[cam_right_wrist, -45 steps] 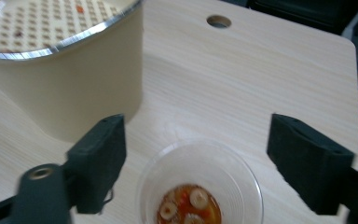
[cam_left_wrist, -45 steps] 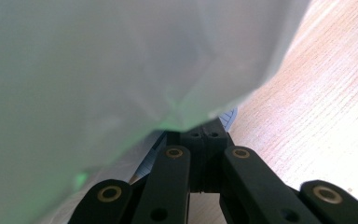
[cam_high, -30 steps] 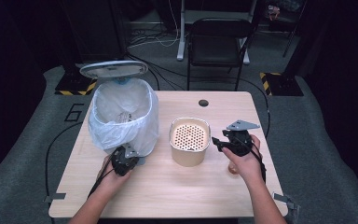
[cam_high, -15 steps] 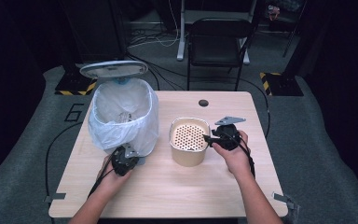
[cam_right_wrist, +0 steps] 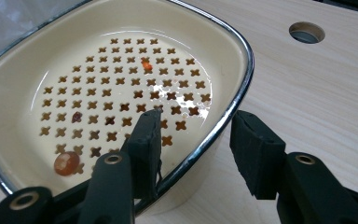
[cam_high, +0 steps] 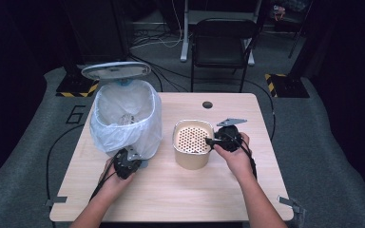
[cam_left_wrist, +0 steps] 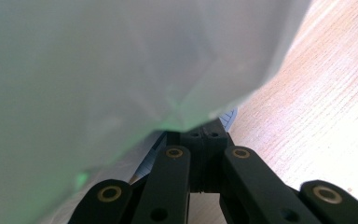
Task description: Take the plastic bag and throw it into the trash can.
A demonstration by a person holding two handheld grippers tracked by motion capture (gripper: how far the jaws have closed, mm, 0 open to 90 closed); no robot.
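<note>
A cream pot (cam_high: pixel 193 156) with a perforated insert stands mid-table. Its chrome rim (cam_right_wrist: pixel 242 60) runs between the jaws of my right gripper (cam_right_wrist: pixel 198 123), one inside the pot and one outside. The outer jaw stands off the wall, and the jaws have just been closing. A few food scraps (cam_right_wrist: pixel 66 163) lie on the insert. My right gripper (cam_high: pixel 212 141) sits at the pot's right edge. My left gripper (cam_high: pixel 131 154) rests at the foot of a bin lined with a white bag (cam_high: pixel 123 118). In its own view the left gripper (cam_left_wrist: pixel 209 128) is shut, its tips tucked under the bag (cam_left_wrist: pixel 98 70).
The bin's lid (cam_high: pixel 115 70) stands open behind it. A cable hole (cam_high: pixel 207 104) sits in the wooden table near the far edge. A black chair (cam_high: pixel 223 42) stands beyond the table. Bare wood (cam_high: pixel 180 194) lies in front of the pot.
My right gripper has moved left to the pot and now straddles its right rim. The left gripper has stayed at the bin's foot.
</note>
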